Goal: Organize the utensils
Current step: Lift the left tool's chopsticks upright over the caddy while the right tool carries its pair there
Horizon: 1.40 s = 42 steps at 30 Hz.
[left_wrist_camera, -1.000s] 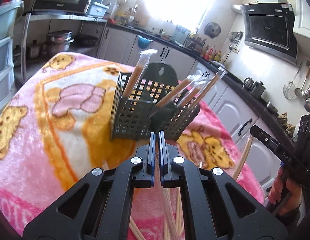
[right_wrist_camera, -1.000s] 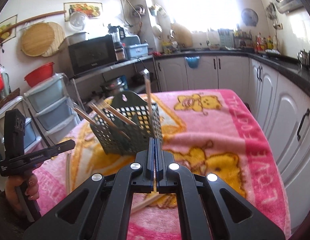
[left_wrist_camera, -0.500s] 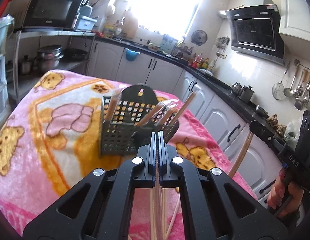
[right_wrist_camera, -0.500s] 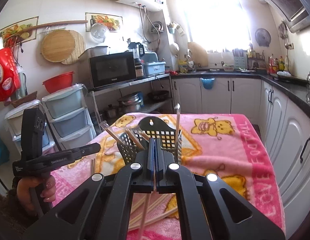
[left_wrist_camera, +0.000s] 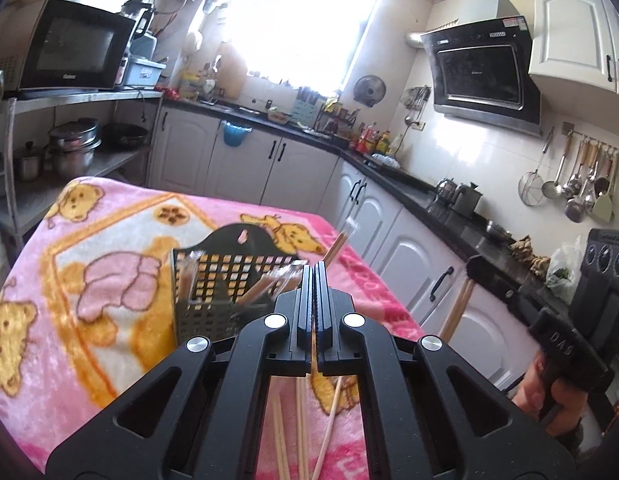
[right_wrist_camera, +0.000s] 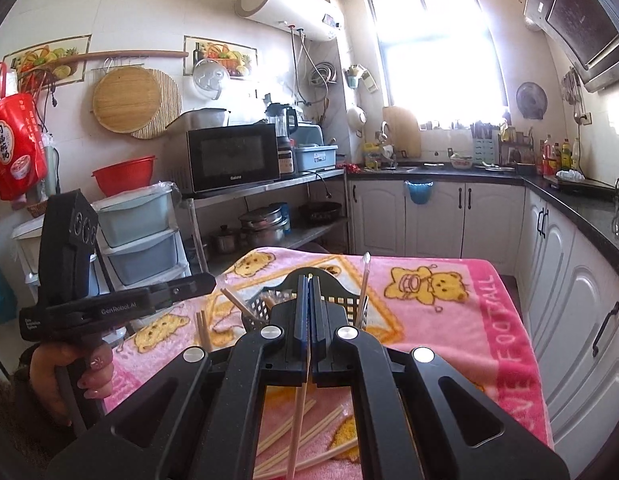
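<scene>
Pink bear-patterned blanket (left_wrist_camera: 109, 240), dark grey lattice basket (left_wrist_camera: 213, 280), pale wooden chopsticks (right_wrist_camera: 309, 432)

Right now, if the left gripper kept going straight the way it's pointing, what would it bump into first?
Probably the dark utensil basket sitting on the pink bear blanket. It stands right ahead of the left gripper, whose jaws are shut on a chopstick. Depth is hard to judge, so it might pass just over the rim.

Blown-out window (right_wrist_camera: 433, 44) backlight, fisheye-bent dark corners, slight motion blur.
</scene>
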{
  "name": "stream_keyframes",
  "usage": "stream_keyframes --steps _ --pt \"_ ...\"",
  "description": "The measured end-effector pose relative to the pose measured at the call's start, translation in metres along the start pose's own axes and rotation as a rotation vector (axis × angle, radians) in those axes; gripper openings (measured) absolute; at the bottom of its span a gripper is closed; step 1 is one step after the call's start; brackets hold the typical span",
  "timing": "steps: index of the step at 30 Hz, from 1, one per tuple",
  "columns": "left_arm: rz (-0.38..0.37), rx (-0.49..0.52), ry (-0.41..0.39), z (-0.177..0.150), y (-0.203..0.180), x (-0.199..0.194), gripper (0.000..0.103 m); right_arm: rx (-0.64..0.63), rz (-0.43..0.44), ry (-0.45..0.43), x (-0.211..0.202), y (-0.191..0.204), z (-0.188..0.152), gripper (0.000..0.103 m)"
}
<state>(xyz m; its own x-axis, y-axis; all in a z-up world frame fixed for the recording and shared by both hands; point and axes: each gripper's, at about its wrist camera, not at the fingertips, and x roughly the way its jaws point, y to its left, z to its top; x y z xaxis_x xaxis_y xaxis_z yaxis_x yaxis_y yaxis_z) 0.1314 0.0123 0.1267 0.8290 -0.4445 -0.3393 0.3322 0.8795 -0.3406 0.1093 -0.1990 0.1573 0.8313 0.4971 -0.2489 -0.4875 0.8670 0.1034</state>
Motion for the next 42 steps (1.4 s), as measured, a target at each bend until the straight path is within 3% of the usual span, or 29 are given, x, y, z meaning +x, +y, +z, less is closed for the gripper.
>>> stream_keyframes --steps 22,34,42 --pt "-0.002 0.059 -0.144 0.077 -0.01 -0.009 0.0 -0.049 -0.017 -0.104 0.012 -0.001 0.053 0.001" --pt "0.04 0.034 -0.222 0.123 0.0 -0.004 0.0 -0.095 -0.027 -0.143 0.043 -0.001 0.101 0.001" --pt "0.065 0.013 -0.231 0.144 0.009 0.013 0.0 -0.107 -0.044 -0.16 0.071 -0.007 0.124 0.001"
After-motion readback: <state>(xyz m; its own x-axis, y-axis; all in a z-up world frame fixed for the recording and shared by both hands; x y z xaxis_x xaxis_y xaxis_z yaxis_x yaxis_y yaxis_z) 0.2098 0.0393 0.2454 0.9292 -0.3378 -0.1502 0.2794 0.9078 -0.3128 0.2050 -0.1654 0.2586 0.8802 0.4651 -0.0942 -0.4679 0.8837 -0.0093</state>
